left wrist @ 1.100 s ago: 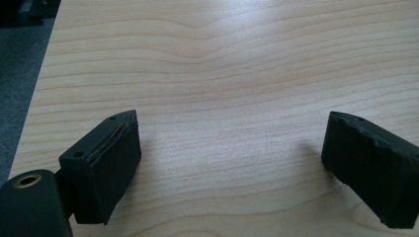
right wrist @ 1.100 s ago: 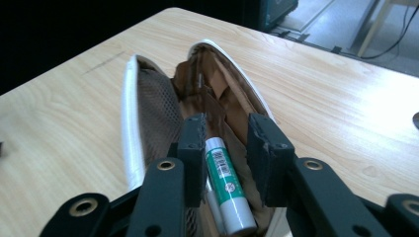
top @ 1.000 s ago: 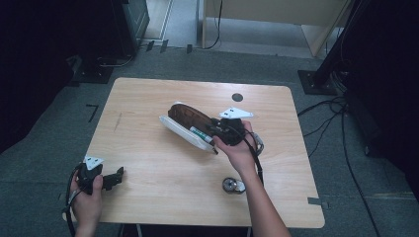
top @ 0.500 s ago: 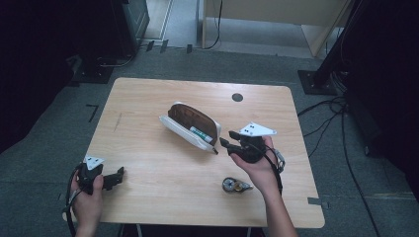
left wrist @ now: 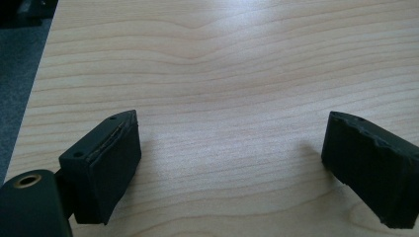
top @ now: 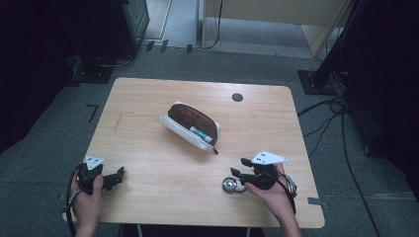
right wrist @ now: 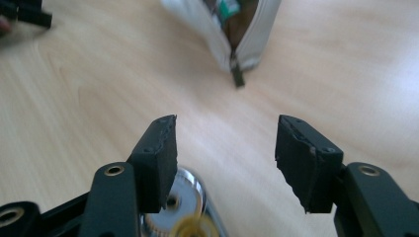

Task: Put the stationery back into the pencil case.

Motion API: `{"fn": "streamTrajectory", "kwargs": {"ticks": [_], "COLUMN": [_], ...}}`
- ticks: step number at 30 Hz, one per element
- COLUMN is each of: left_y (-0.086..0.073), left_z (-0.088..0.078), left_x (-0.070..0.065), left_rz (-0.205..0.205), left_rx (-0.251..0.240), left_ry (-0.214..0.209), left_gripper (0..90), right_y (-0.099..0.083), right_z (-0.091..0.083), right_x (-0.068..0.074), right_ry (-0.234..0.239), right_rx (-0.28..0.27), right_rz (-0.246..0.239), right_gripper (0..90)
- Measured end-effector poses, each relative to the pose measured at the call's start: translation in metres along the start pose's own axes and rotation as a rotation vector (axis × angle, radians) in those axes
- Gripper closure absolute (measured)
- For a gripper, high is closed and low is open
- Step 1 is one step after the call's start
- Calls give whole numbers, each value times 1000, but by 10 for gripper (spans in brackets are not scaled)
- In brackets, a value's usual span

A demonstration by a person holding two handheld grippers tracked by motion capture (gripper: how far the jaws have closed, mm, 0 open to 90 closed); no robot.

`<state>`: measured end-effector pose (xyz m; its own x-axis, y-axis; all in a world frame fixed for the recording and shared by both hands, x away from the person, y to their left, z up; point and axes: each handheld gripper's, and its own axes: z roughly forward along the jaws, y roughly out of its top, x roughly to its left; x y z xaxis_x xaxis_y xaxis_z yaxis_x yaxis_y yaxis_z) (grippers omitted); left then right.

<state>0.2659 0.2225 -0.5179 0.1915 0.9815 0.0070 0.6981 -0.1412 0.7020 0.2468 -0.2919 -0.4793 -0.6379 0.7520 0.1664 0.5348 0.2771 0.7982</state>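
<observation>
the shiny metal piece (top: pixel 229 185) lies on the bench (top: pixel 148 128) just under the right gripper (top: pixel 238 168), whose jaws have just been opening with nothing between; pouch (top: pixel 192 126) lies ahead; left gripper (top: pixel 120 174) jaws spread

Small shiny metal round object (top: pixel 229 185), flat on the wooden table near its front edge, well apart from the open white pouch (top: pixel 190 127), lying askew mid-table, brown lining and green item shown inside
</observation>
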Motion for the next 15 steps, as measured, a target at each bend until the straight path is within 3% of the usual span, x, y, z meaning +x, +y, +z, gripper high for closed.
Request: {"fn": "streamTrajectory", "kwargs": {"ticks": [8,13,15], "left_y": [0,0,0], "left_z": [0,0,0], "left_x": [0,0,0], "left_rz": [0,0,0], "left_rx": [0,0,0], "left_ry": [0,0,0], "left_gripper": [85,85,85], "right_y": [-31,-43,-46], "right_z": [-1,3,6], "right_x": [0,5,6], "right_ry": [76,79,67], "right_rx": [9,39,58], "right_rz": [35,46,23], "right_gripper": [371,371,370]}}
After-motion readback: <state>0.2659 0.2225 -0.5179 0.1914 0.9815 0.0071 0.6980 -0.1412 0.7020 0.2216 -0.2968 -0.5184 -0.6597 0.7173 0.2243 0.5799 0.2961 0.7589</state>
